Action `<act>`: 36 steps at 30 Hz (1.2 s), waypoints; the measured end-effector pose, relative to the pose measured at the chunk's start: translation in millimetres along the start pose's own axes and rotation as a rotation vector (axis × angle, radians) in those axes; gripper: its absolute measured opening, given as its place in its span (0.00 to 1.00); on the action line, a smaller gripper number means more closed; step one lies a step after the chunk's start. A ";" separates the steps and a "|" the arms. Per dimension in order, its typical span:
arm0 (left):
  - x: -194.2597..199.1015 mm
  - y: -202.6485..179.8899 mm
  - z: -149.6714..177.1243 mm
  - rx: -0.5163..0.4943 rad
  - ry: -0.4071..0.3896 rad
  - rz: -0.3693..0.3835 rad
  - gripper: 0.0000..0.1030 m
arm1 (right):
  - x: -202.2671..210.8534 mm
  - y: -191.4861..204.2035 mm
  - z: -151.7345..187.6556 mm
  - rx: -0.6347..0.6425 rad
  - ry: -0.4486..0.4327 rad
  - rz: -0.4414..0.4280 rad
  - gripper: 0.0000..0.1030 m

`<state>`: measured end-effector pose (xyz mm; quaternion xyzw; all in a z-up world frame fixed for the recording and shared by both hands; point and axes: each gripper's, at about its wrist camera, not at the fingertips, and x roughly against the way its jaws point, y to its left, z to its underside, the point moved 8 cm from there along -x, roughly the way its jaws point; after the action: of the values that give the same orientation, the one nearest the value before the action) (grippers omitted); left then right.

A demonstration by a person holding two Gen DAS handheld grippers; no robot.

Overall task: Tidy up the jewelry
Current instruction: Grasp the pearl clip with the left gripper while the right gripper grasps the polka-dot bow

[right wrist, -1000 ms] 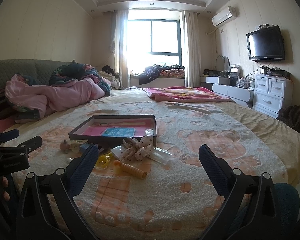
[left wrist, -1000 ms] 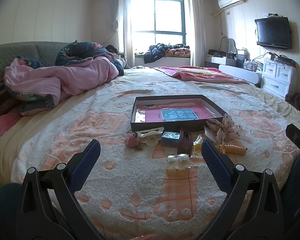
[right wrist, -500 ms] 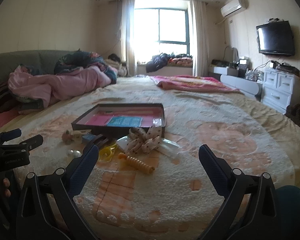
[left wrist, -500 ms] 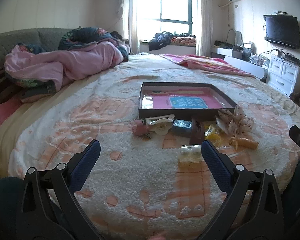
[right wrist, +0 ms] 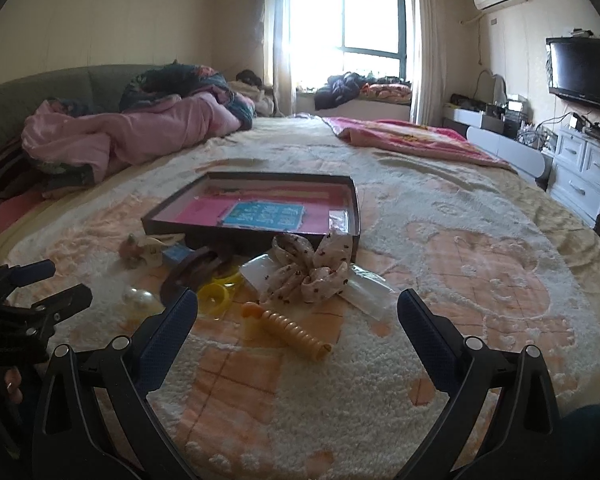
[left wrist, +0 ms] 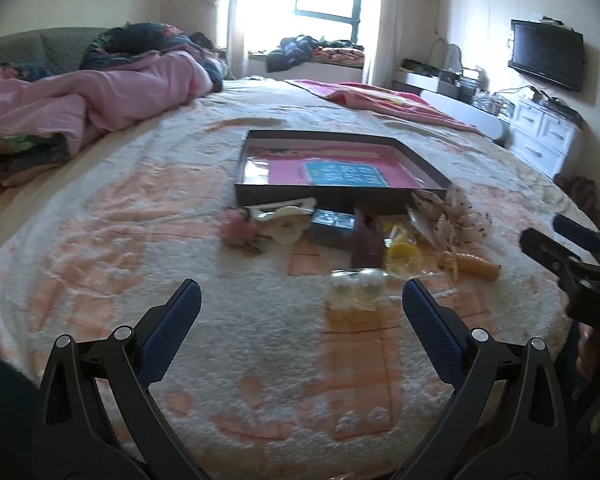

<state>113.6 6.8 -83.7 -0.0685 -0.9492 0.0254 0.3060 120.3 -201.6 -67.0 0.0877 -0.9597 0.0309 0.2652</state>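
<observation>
The left gripper [left wrist: 300, 306] hangs over the fluffy cream-and-peach bed blanket [left wrist: 148, 264] with its blue-padded fingers [left wrist: 428, 324] spread wide and empty. A clear packet of pearly beads [left wrist: 358, 290] lies just beyond the fingertips, nearer the right-hand one. The right gripper [right wrist: 298, 314] is likewise released and holds nothing; the ribbed orange hair clip [right wrist: 290, 330] lies between its fingers, just ahead. Beyond the clip sit a yellow ring [right wrist: 216, 296], a brown hair claw [right wrist: 192, 270] and a dotted fabric bow [right wrist: 312, 264]. Farther still is the shallow dark box with pink lining [right wrist: 260, 208].
</observation>
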 end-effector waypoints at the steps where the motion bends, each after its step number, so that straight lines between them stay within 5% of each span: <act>1: -3.8 -2.3 0.8 -0.002 0.009 0.011 0.90 | -3.7 -1.6 -0.3 0.003 0.007 0.004 0.94; 6: -20.6 -16.0 3.1 -0.028 0.049 0.031 0.90 | -28.8 -12.3 -0.8 -0.008 0.058 0.009 0.93; 13: -44.9 -28.6 5.9 -0.037 0.103 0.056 0.88 | -64.3 -23.0 -2.4 -0.034 0.120 0.010 0.77; 24: -64.9 -30.4 9.3 -0.029 0.156 0.091 0.69 | -102.9 -30.8 0.2 -0.079 0.200 -0.018 0.36; 28: -69.6 -33.9 10.4 -0.040 0.162 0.097 0.45 | -104.5 -34.0 3.6 -0.091 0.198 -0.033 0.15; 29: -70.2 -35.2 10.8 -0.046 0.161 0.096 0.36 | -103.6 -34.7 3.3 -0.092 0.193 -0.036 0.13; 36: -63.4 -41.2 6.9 -0.051 0.148 0.113 0.35 | -91.5 -41.9 -0.3 -0.117 0.162 -0.052 0.08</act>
<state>155.8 -43.3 -122.3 -0.1312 -0.9190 0.0133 0.3716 205.4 -228.8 -113.3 0.0938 -0.9327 -0.0253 0.3472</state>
